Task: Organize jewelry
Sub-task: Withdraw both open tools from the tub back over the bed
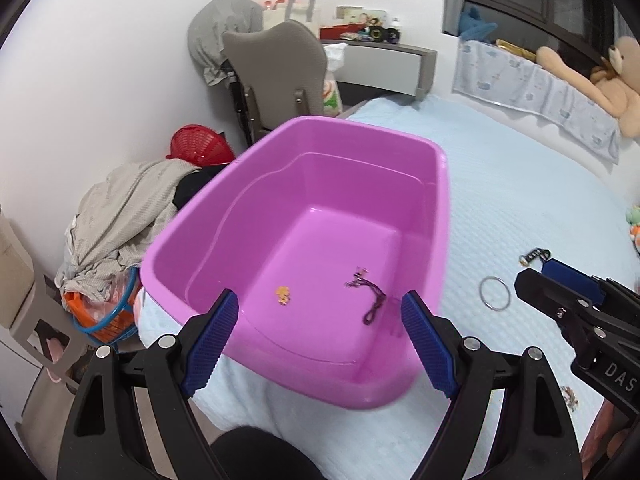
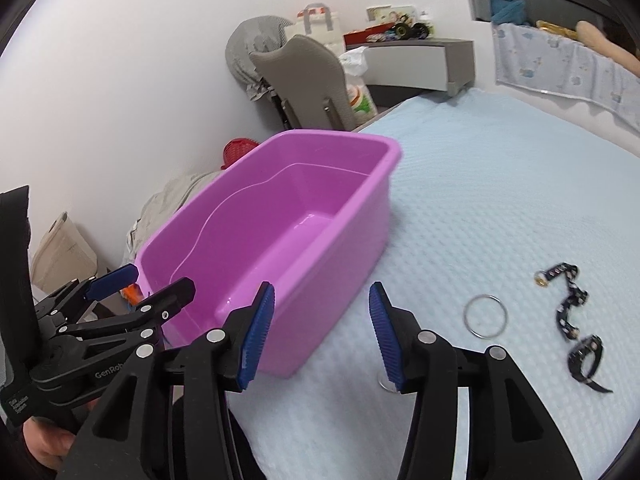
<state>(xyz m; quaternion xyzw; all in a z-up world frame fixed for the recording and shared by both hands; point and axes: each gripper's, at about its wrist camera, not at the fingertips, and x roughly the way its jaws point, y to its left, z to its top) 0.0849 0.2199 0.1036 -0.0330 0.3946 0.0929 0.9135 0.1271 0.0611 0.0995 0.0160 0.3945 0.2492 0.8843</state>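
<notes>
Only the left wrist view looks down into the pink tub (image 1: 328, 200): two pieces lie on its floor, a small gold-coloured charm (image 1: 283, 294) and a dark thin chain (image 1: 370, 294), apart from each other. The right wrist view shows the tub from the side, its floor mostly hidden, but takes in more of the light blue bedspread (image 2: 500, 200).

The left gripper (image 1: 320, 336) hangs over the tub's near rim with its jaws spread wide, nothing between them. The right gripper (image 2: 322, 332) stands over the bedspread just beside the tub's near corner, jaws parted and empty.

On the bedspread to the right lie three pieces: one silver ring bangle (image 2: 485, 315), one black beaded strand (image 2: 568, 300) and one black buckled band (image 2: 586, 362). Beyond stands a grey chair (image 2: 308, 80).
</notes>
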